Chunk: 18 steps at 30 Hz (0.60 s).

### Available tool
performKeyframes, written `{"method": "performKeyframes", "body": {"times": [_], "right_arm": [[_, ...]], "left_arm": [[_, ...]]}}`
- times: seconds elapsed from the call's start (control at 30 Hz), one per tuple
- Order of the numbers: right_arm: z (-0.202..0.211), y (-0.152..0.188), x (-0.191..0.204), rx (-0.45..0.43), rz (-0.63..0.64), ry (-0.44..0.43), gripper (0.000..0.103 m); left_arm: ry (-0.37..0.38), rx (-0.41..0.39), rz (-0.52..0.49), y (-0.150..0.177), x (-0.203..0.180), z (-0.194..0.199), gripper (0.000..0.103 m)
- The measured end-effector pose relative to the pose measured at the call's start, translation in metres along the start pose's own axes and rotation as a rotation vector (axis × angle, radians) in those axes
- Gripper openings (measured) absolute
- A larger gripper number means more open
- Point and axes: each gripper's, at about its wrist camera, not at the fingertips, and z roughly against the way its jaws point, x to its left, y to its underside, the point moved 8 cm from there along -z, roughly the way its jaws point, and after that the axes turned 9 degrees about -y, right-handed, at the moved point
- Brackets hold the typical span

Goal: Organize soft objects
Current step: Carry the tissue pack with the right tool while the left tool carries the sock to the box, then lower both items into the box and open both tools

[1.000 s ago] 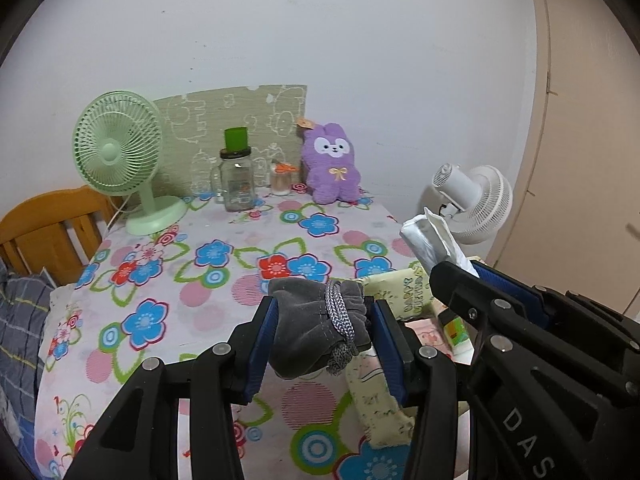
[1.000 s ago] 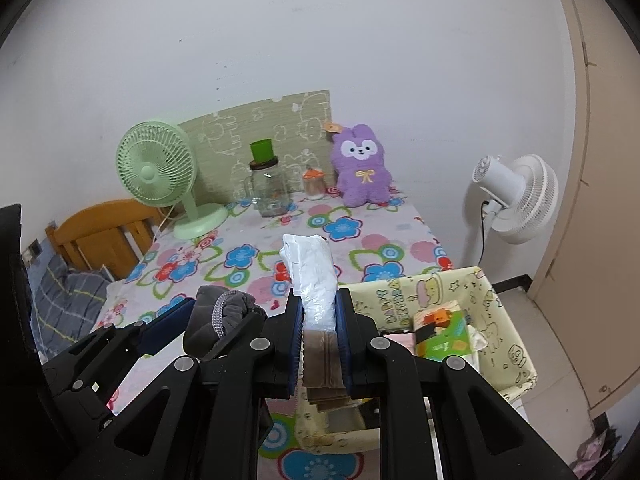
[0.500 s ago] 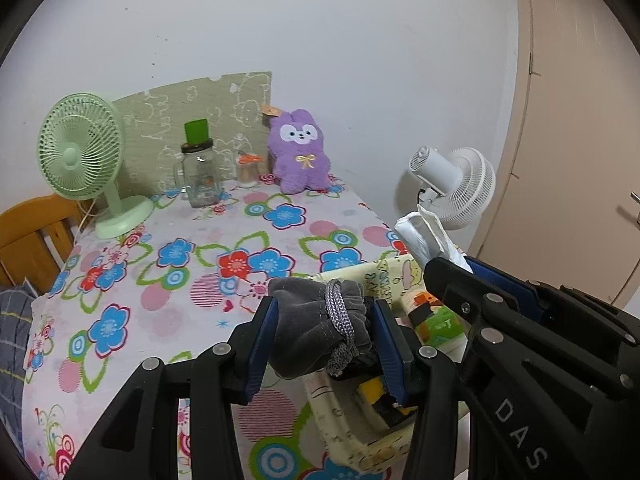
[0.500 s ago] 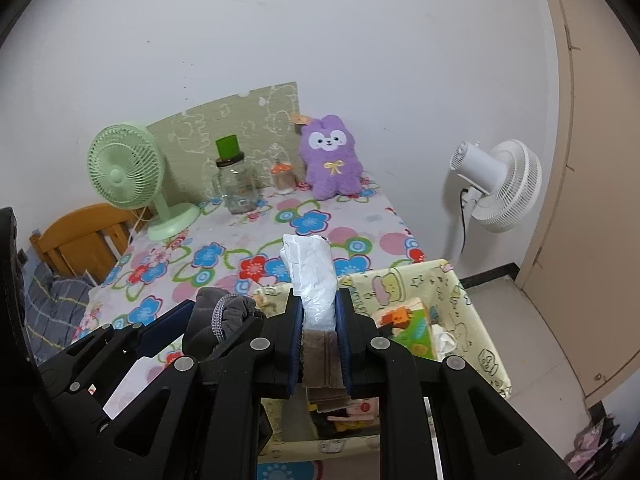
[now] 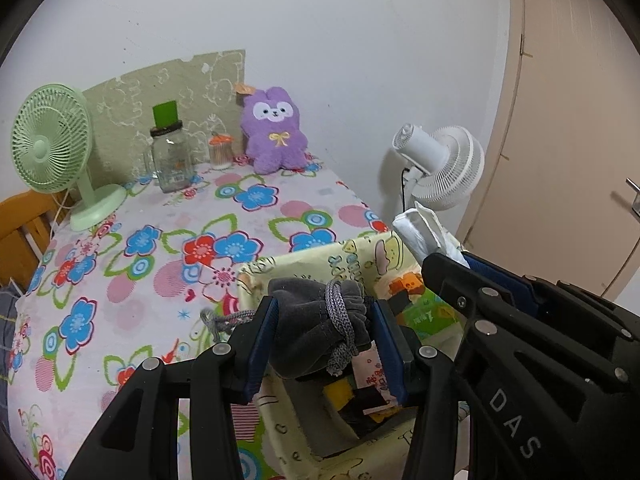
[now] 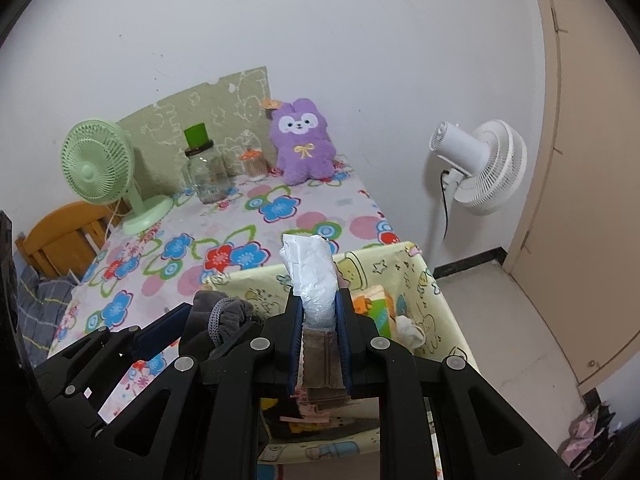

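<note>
The left gripper [image 5: 326,332] is clenched on a grey drawstring pouch [image 5: 316,328], whose velvet body fills the gap between the 2 blue-padded fingers [image 5: 262,344] and whose braided cord [image 5: 340,320] loops over its front, with a loose end trailing out past the left finger. Below and just ahead of these fingers sits a yellow cartoon-print fabric bin [image 5: 360,256] at the near right edge of the table, and the pouch hangs above its open top. Inside the bin, to the right of the fingers, lies a green and orange carton [image 5: 420,300], with other small packs beneath. The right gripper [image 6: 319,320] grasps a white plastic-wrapped tissue pack [image 6: 310,268], which stands upright between its 2 fingers [image 6: 294,336] and pokes out well beyond their tips; it too is held over the bin [image 6: 400,252], just right of the pouch [image 6: 224,316]. Far ahead of both pairs of fingers, on the floral tablecloth [image 5: 168,248], stand a green desk fan [image 5: 52,140] to the left, a glass jar with a green lid [image 5: 170,148], a small orange-capped container [image 5: 220,152] and a purple plush bunny [image 5: 274,136] against the wall. A white floor fan [image 6: 480,168] stands off the table to the right, near a beige door [image 6: 592,160].
</note>
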Motion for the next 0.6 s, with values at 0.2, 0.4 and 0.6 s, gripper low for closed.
{"method": "performKeyframes", "body": {"times": [0.2, 0.4, 0.6], "right_arm": [[-0.013, 0.009, -0.013, 0.035, -0.031, 0.000, 0.019], [-0.025, 0.016, -0.024, 0.068, -0.047, -0.005, 0.019], [-0.032, 0.018, -0.033, 0.084, -0.067, -0.014, 0.020]], "left_arm": [[-0.002, 0.042, -0.020, 0.008, -0.009, -0.017, 0.049], [-0.003, 0.070, -0.031, 0.012, -0.016, -0.027, 0.049], [-0.001, 0.078, -0.045, 0.012, -0.023, -0.034, 0.049]]}}
